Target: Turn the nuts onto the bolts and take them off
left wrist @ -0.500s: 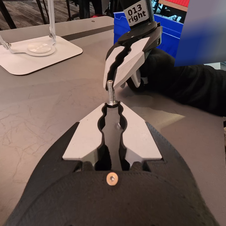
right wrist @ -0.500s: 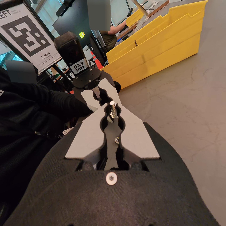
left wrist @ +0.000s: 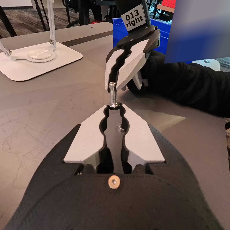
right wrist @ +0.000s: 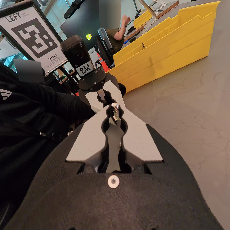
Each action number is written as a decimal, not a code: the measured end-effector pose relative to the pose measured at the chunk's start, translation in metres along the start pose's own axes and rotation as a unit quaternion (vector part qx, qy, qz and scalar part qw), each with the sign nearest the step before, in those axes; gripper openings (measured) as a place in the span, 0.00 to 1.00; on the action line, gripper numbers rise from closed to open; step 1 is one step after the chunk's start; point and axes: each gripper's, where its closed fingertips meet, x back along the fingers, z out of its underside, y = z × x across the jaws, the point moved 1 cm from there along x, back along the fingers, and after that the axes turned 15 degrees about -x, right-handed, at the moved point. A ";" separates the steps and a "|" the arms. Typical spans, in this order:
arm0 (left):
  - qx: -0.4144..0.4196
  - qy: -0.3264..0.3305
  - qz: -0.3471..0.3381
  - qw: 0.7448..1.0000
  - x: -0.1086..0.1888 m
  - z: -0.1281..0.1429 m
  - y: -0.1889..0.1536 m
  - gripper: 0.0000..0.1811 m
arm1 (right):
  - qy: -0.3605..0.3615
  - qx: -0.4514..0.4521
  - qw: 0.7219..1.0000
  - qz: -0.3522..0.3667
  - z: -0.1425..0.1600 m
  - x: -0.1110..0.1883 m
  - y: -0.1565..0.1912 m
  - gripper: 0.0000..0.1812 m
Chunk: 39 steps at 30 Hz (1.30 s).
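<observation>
Bolt (left wrist: 113, 94) stands upright above the grey table (left wrist: 49, 112), its hex head pinched between the tips of the left gripper (left wrist: 114, 108), whose jaws are nearly closed on it. The right gripper (left wrist: 112, 85) comes down from above, its tips at the threaded top end of the bolt with only a narrow gap; whether they squeeze it I cannot tell. 1 loose nut (left wrist: 121, 128) lies on the table beneath the left gripper's fingers. A yellow bin (right wrist: 168, 49) sits toward the table's far edge.

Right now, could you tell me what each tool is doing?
Left tool: shut on the bolt, gripping its hex head.
Right tool: shut on the bolt's threaded end.
</observation>
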 end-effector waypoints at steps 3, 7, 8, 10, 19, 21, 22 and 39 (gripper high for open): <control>-0.001 -0.005 0.003 1.000 0.001 -0.001 -0.001 0.08 | -0.001 -0.001 1.000 -0.006 0.000 0.000 0.002 0.05; -0.001 -0.009 0.009 1.000 0.001 -0.002 -0.002 0.09 | 0.000 0.002 1.000 -0.014 0.000 -0.001 0.004 0.05; -0.002 -0.009 0.010 1.000 0.000 -0.002 -0.003 0.09 | 0.000 0.002 1.000 -0.015 0.000 -0.001 0.005 0.05; -0.003 -0.008 0.010 1.000 0.000 -0.002 -0.003 0.09 | 0.001 0.003 1.000 -0.016 0.000 -0.002 0.005 0.05; -0.002 -0.010 0.010 1.000 0.001 -0.003 -0.003 0.09 | -0.001 0.004 1.000 -0.018 0.000 -0.002 0.006 0.05; -0.004 -0.009 0.008 1.000 0.001 -0.003 -0.003 0.09 | 0.000 0.003 1.000 -0.020 0.000 -0.002 0.006 0.05; -0.007 -0.009 0.004 1.000 0.001 -0.003 -0.003 0.09 | 0.000 0.003 1.000 -0.020 0.000 -0.001 0.006 0.05; -0.057 0.009 -0.032 0.998 0.000 -0.002 -0.003 0.09 | 0.032 0.039 0.999 0.013 0.009 -0.008 0.002 0.06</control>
